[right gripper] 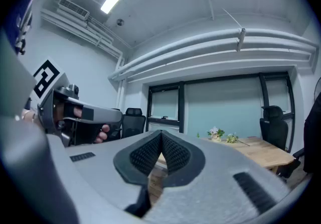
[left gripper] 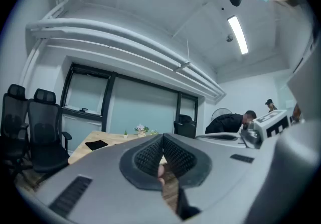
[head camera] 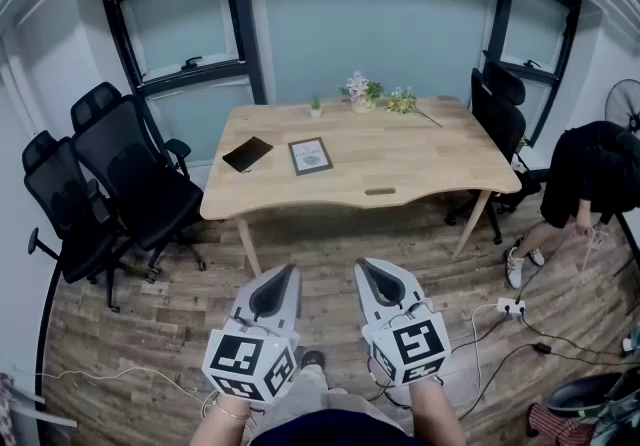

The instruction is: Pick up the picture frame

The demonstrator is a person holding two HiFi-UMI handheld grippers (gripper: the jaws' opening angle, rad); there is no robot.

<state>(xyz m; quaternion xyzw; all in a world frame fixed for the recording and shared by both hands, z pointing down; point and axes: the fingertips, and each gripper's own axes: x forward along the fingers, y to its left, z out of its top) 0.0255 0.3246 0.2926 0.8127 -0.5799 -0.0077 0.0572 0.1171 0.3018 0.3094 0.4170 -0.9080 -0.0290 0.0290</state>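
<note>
The picture frame point(head camera: 310, 155) lies flat on the wooden table point(head camera: 400, 159), left of its middle, with a dark rim and a pale print. Both grippers hang well short of the table, over the floor in front of it. My left gripper point(head camera: 292, 271) is shut with nothing between its jaws, and my right gripper point(head camera: 361, 264) is shut and empty beside it. In the left gripper view the left gripper point(left gripper: 162, 136) points level at the table point(left gripper: 83, 148). In the right gripper view the right gripper point(right gripper: 161, 132) also points level, with the table point(right gripper: 263, 150) at the right.
A black notebook point(head camera: 247, 153) lies left of the frame, and small plants point(head camera: 361, 91) stand at the table's far edge. Black office chairs point(head camera: 120, 184) crowd the left side and one chair point(head camera: 500, 114) stands at the right. A person point(head camera: 590, 179) bends at the far right; cables and a power strip point(head camera: 511, 308) lie on the floor.
</note>
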